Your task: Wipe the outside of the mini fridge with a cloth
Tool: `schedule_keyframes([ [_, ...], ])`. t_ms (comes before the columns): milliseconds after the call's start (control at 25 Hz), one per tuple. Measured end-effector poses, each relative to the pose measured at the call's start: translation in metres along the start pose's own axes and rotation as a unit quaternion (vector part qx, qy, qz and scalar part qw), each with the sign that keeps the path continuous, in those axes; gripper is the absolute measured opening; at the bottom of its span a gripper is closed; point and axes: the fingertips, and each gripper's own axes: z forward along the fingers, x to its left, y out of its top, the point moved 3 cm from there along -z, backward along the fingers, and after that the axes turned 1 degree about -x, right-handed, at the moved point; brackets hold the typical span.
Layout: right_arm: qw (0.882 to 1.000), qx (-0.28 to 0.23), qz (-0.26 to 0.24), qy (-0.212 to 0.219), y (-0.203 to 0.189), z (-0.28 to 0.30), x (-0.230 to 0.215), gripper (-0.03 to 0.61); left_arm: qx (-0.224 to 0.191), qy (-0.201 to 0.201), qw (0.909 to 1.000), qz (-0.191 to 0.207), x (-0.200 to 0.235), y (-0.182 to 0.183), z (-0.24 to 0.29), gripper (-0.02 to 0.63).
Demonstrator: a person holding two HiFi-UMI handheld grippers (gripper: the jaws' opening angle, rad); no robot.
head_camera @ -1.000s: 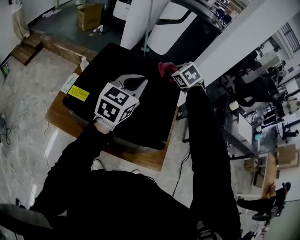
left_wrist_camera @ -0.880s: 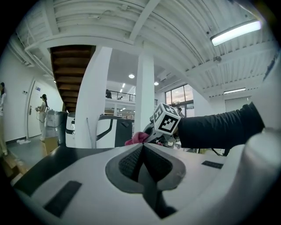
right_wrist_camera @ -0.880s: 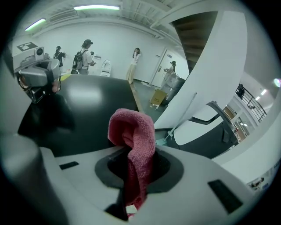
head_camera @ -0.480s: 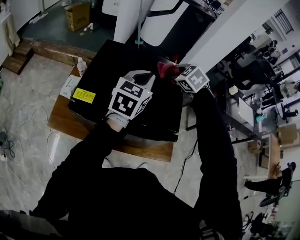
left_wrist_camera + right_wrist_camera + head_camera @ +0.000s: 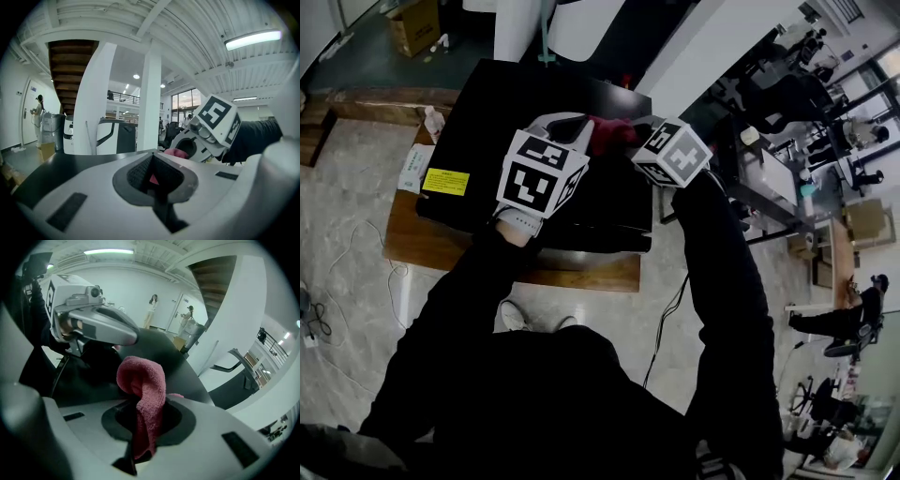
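The fridge (image 5: 487,103) stands on a low wooden platform (image 5: 581,272) on the floor, its black top facing up and a yellow label (image 5: 447,181) on the edge nearer the person's left. Both tools are over the top, near its far right corner.

The right tool (image 5: 143,427) is clamped on the cloth (image 5: 143,380). The pink towelling rises from between the jaws, folds over into a hump in front of them and lies just above the fridge top.

The left tool (image 5: 153,168) has its jaws pressed together with nothing gripped; a sliver of pink shows through the slot between them. Its tip lies just beside the cloth, and the head view shows the two tools close together, the cloth between their tips.
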Motion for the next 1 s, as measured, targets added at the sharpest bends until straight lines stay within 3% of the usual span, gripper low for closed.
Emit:
schedule_keyframes([
  [400, 0.996, 0.022, -0.047, 0.077, -0.006, -0.04, 0.094, 0.067, 0.028, 0.002, 0.9995, -0.014, -0.007, -0.009, 0.0, 0.006],
  [680, 0.989, 0.022, -0.072, 0.125, -0.013, -0.065, 0.142, 0.067, 0.048, 0.026, 0.9982, -0.024, -0.006, -0.011, 0.0, 0.006],
  [840, 0.982, 0.021, -0.097, 0.161, -0.02, -0.078, 0.169, 0.071, 0.013, 0.059, 0.9981, -0.017, -0.007, -0.006, -0.011, 0.006],
  [1000, 0.984, -0.006, -0.102, 0.148, -0.012, -0.092, 0.17, 0.077, -0.028, 0.102, 0.9936, 0.038, -0.015, 0.005, -0.052, 0.006],
])
